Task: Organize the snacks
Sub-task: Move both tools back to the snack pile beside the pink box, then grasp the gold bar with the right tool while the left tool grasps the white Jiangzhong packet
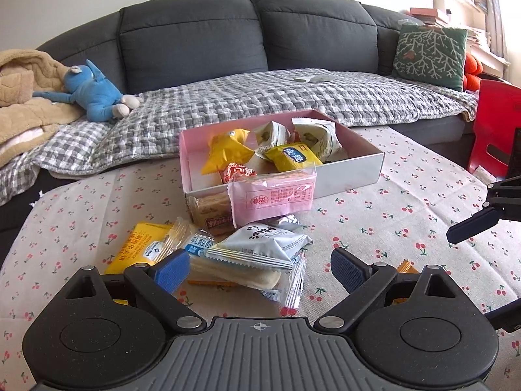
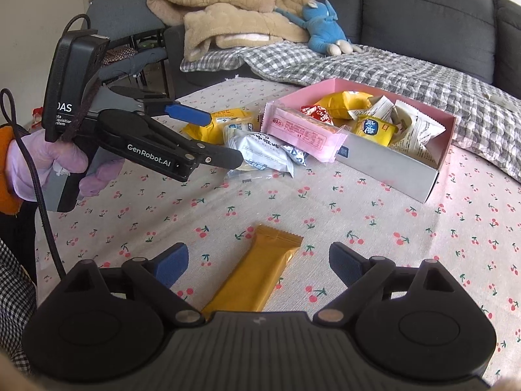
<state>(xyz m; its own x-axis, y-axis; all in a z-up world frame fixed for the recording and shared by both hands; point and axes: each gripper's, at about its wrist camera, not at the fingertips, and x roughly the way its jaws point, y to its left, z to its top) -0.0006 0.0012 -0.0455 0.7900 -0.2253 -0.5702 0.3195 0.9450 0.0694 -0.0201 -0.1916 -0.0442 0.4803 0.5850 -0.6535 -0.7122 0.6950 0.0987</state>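
Note:
A pink box [image 1: 348, 176] [image 2: 387, 166] on the cherry-print tablecloth holds several snack packets. A pink packet [image 1: 272, 195] [image 2: 304, 133] leans over the box's near wall. Loose snacks lie in front of it: a grey-white packet [image 1: 263, 244] [image 2: 260, 153], a yellow packet [image 1: 140, 247] and a brown biscuit pack [image 1: 211, 211]. My left gripper [image 1: 260, 268] [image 2: 221, 140] is open around the grey-white packet and the clear pack under it. My right gripper [image 2: 259, 265] is open, with a golden-brown bar [image 2: 260, 277] lying on the cloth between its fingers.
A grey sofa [image 1: 260, 32] with a checked blanket stands behind the table. On it lie a blue plush toy [image 1: 94, 94], a beige blanket [image 2: 228, 9] and a green cushion [image 1: 429, 52]. A red chair [image 1: 495, 123] stands at the right.

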